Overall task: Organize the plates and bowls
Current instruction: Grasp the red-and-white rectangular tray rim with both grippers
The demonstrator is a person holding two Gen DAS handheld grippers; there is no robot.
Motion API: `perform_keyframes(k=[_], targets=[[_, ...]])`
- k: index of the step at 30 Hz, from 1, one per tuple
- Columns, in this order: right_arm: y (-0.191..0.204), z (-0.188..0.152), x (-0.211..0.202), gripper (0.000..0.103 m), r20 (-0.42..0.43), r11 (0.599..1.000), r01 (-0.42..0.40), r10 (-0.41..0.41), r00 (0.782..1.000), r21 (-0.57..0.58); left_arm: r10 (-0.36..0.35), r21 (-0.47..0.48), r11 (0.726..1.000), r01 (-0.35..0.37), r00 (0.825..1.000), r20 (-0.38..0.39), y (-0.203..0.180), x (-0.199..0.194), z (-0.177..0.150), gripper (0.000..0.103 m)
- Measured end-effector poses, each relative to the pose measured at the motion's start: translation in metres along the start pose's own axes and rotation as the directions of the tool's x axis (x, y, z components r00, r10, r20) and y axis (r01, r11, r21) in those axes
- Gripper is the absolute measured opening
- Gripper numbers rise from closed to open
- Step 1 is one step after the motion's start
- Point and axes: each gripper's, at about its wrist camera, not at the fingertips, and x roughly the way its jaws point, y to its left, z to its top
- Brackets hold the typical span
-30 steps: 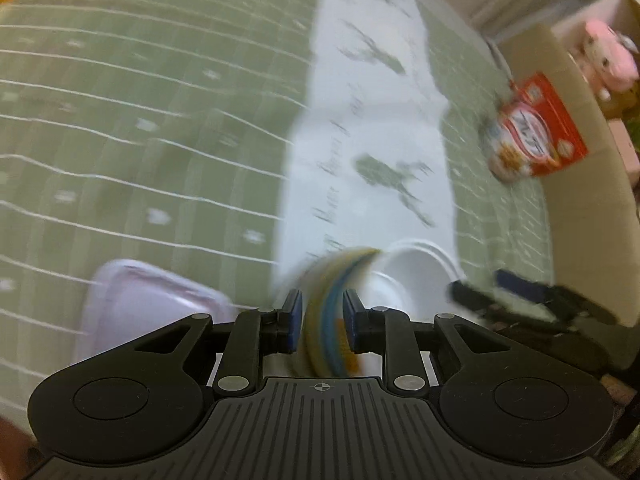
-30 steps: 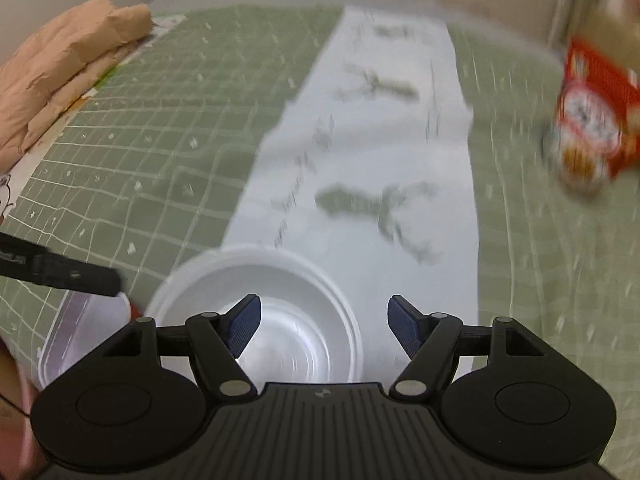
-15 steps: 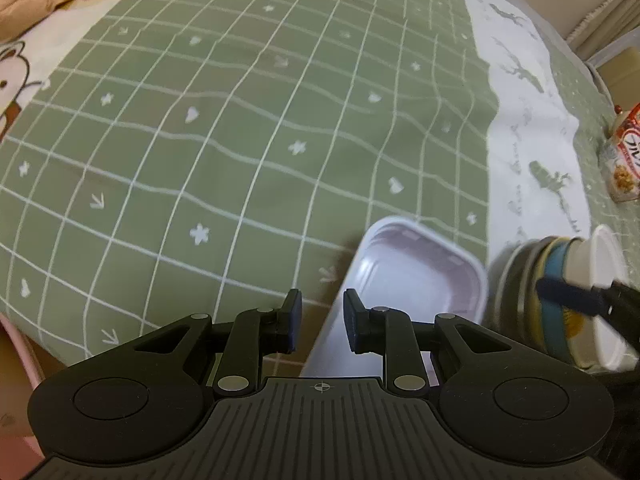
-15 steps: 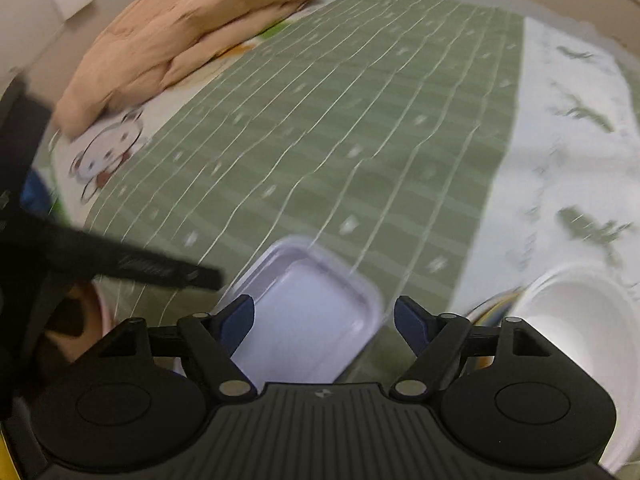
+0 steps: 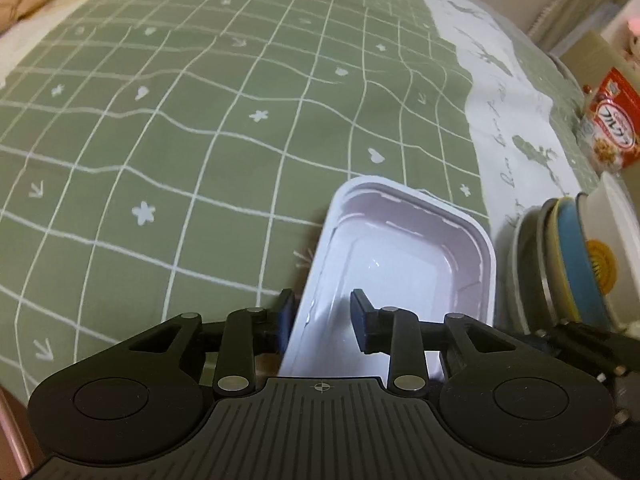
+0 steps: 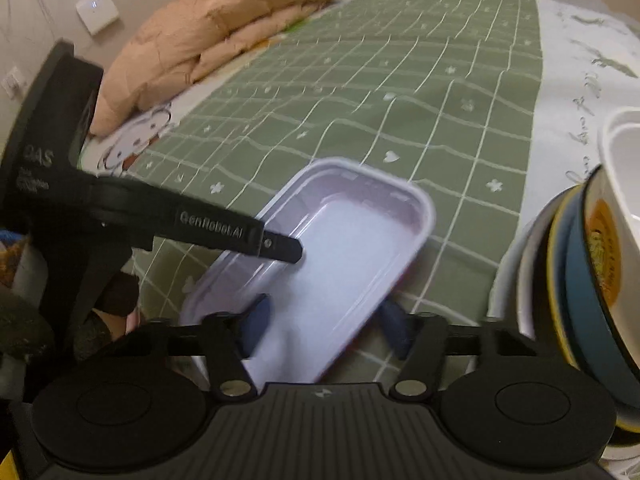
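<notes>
Left tongs (image 5: 322, 316) straddle the white tray's (image 5: 404, 256) rim, right tongs (image 6: 322, 328) wide

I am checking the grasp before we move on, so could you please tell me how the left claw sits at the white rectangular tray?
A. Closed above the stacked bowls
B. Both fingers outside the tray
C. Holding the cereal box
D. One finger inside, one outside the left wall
D: the left claw straddles the tray wall, one finger inside and one outside.

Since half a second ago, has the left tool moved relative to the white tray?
Yes. The left tool has moved forward and right over the white tray; its fingers now straddle the tray's left rim, open.
</notes>
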Motion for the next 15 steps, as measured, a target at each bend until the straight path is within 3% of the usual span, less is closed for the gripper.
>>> perform_keyframes(k=[2, 5, 10, 13, 15], targets=[[-0.009, 0.000, 0.002, 0.041, 0.038, 1.000, -0.016, 0.016, 0.999, 0.003, -0.008, 0.008, 1.000, 0.008, 0.999, 0.035, 0.002, 0.000, -0.002, 0.033], [-0.016, 0.000, 0.002, 0.040, 0.111, 0.999, -0.033, 0.033, 0.993, -0.002, -0.036, 0.015, 0.999, 0.035, 0.994, 0.099, 0.006, -0.004, -0.010, 0.032], [-0.012, 0.001, -0.003, 0.039, 0.225, 0.996, 0.033, -0.015, 0.974, -0.079, -0.114, -0.006, 0.993, 0.117, 0.978, 0.177, 0.012, -0.002, -0.026, 0.021], [-0.014, -0.002, -0.004, 0.040, 0.196, 0.998, 0.062, -0.061, 0.979, 0.003, -0.152, -0.067, 0.984, 0.165, 0.973, 0.175, 0.013, -0.003, -0.034, 0.021], [-0.009, -0.007, -0.002, 0.041, 0.176, 0.996, 0.092, -0.089, 0.980, -0.008, -0.154, -0.059, 0.984, 0.166, 0.973, 0.172, 0.011, -0.004, -0.036, 0.021]])
